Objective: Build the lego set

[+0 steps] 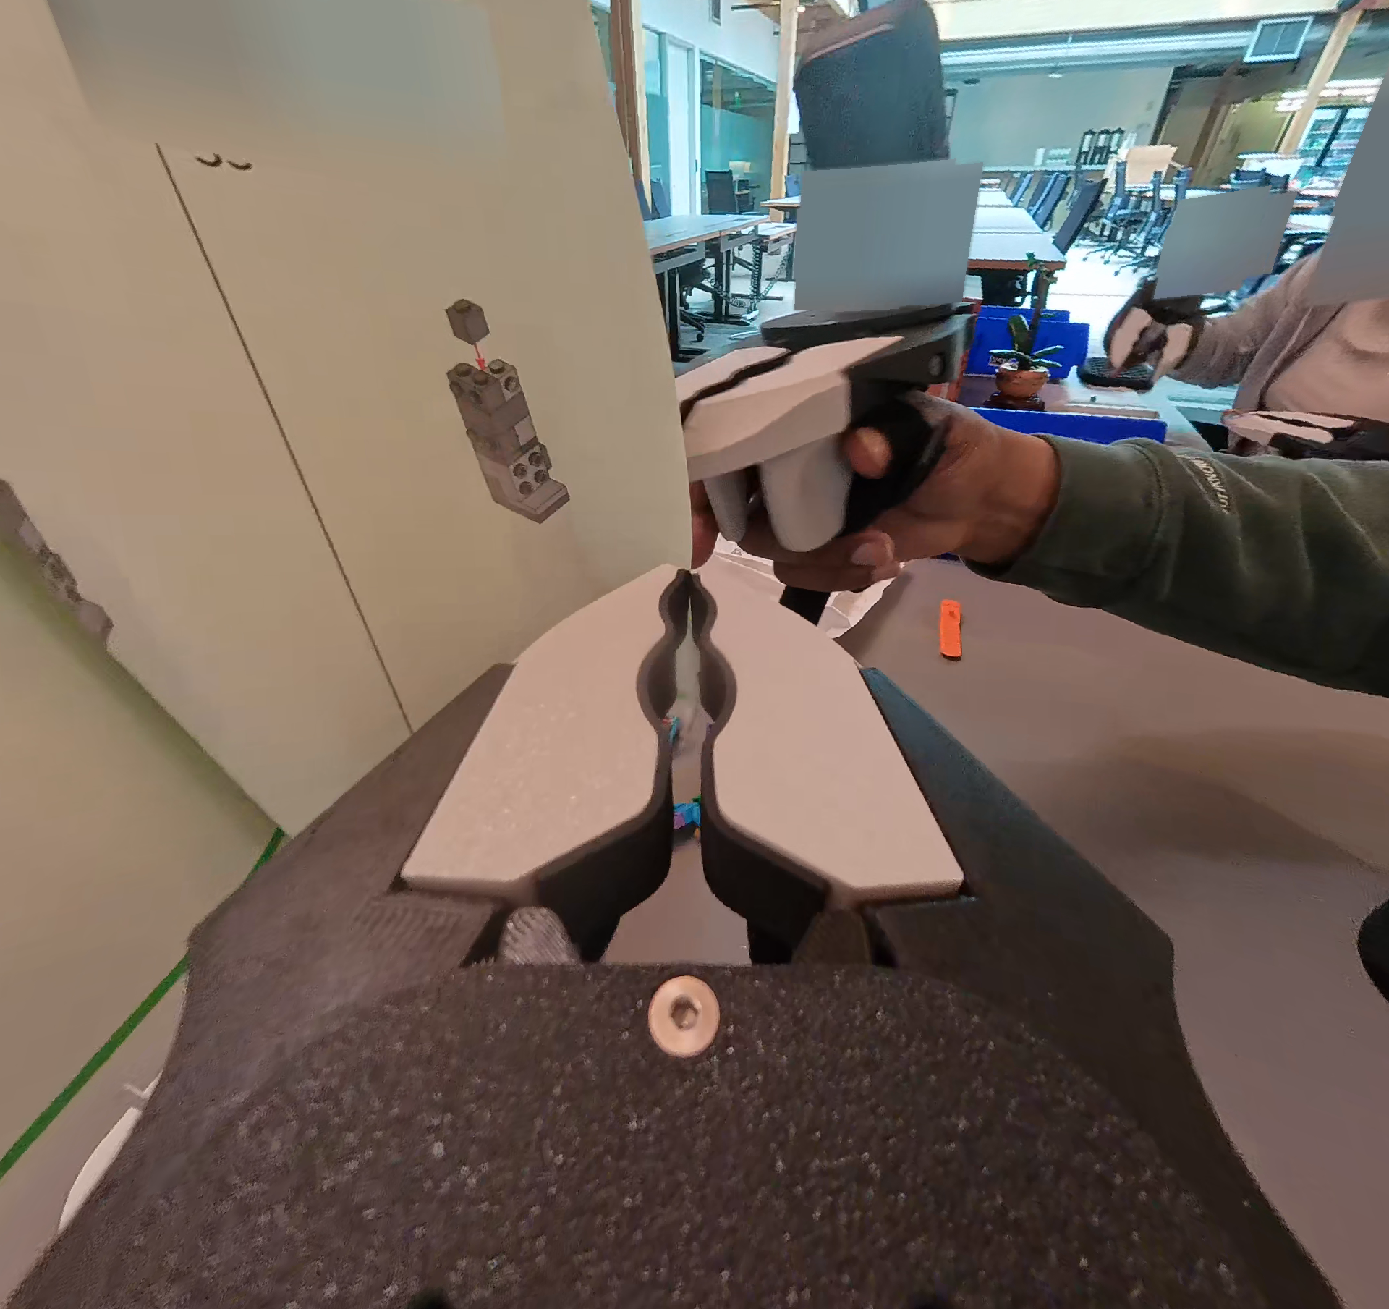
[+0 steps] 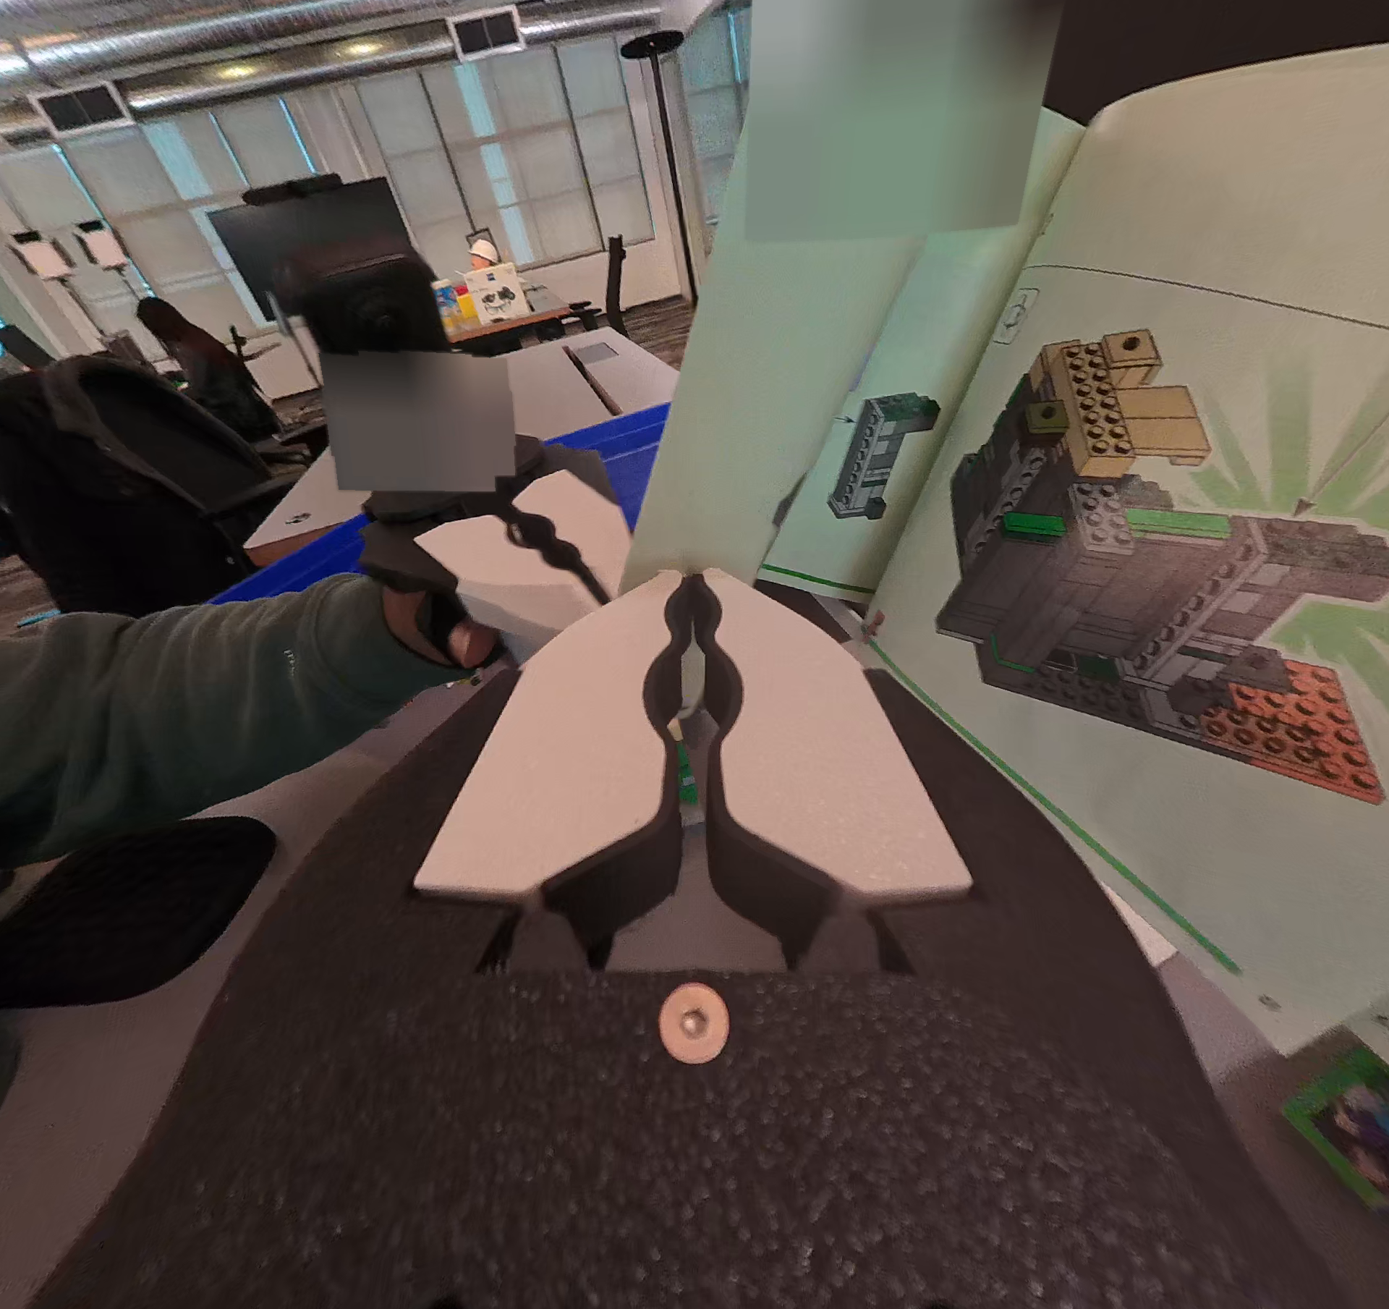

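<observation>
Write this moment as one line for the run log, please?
left claw: shut on booklet page | right claw: shut on another page's bottom edge | booklet held open, upright | no bricks gripped

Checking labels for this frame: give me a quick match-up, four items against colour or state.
Items:
1. left gripper
2. right gripper
3. orange tool
4. bin

States:
A. lying flat on the grey table
B. blue
C. shut on the edge of a booklet page showing a small grey brick assembly
D. shut on a page beside a large dark building picture

Pairs: 1-C, 2-D, 3-A, 4-B
</observation>
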Demonstrator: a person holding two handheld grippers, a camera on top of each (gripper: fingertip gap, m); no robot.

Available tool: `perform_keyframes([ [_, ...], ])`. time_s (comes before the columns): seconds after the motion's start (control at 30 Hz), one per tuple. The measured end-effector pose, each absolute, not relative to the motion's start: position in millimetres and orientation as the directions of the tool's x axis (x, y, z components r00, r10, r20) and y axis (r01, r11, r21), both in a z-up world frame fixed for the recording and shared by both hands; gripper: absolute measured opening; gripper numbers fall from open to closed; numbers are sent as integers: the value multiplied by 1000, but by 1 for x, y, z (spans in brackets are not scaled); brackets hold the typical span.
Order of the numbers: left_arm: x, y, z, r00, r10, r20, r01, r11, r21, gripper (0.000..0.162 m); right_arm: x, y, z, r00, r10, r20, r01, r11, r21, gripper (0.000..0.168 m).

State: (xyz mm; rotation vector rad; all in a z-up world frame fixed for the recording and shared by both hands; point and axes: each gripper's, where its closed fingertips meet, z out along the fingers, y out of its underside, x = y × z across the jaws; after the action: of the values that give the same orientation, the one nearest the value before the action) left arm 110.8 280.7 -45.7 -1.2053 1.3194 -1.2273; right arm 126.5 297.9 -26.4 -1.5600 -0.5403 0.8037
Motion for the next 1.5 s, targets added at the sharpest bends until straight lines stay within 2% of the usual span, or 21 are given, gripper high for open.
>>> perform_keyframes([
  [0.03,110,282,-46,-75,-997,-10,-63,15,-998,0,123,296,-26,638,747,-188,-112,-152,-982,8],
  [0.07,110,283,-47,-69,-998,-9,-64,13,-998,0,121,297,-27,633,745,-210,-120,-174,-978,36],
  [0.1,110,283,-48,-67,-998,-8,-63,12,-998,0,119,299,-29,631,739,-236,-129,-200,-971,51],
  [0.17,110,282,-48,-73,-997,3,-59,2,-998,0,119,303,-30,642,722,-258,-154,-208,-966,61],
  [0.23,110,281,-48,-76,-997,8,-50,-4,-999,0,120,306,-27,634,723,-273,-186,-200,-962,53],
  [0.33,108,283,-46,-69,-997,28,-32,-26,-999,0,118,306,-21,587,758,-286,-221,-190,-957,13],
  [0.43,103,288,-42,-62,-997,53,-16,-52,-999,0,112,305,-17,553,784,-284,-232,-183,-955,1],
  [0.83,78,306,-39,11,-999,43,-31,-43,-999,0,106,300,-16,513,817,-264,-192,-190,-963,4],
  [1.0,79,297,-32,8,-999,-47,-87,46,-995,16,97,302,-31,582,802,-134,-8,-159,-987,10],
  [1.27,92,300,16,92,-992,-91,-47,87,-995,20,85,319,-41,704,687,180,284,-41,-958,2],
  [1.4,101,302,26,145,-976,-160,-77,150,-986,26,79,326,-44,720,656,226,342,-52,-938,0],
  [1.5,104,306,28,177,-964,-196,-87,183,-979,20,73,327,-45,714,657,244,362,-47,-931,0],
])
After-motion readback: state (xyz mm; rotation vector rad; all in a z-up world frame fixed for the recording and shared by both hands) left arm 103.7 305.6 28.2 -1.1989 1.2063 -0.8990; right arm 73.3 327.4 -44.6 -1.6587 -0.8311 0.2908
